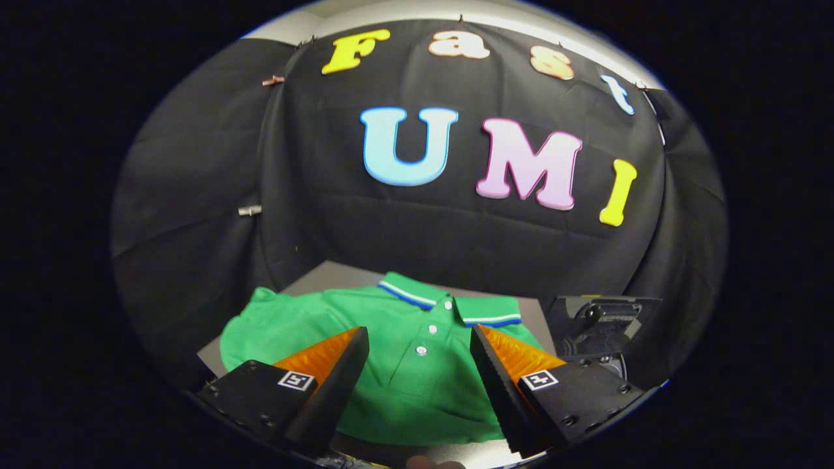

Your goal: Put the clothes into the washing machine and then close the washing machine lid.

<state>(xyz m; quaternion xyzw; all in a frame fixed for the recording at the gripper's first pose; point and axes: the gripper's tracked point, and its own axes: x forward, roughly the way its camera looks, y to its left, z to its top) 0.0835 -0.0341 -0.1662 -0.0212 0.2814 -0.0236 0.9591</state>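
Gripper (419, 335) fingers spread wide and holding nothing, hovering over the green polo shirt (397, 352) laid flat on the grey table (313, 277), collar pointing away.

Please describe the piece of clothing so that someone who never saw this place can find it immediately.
On the grey table before the black cloth wall lies a green polo shirt, spread flat just ahead of the open gripper. Its white buttons and white-and-blue striped collar distinguish it from the black device beside it.
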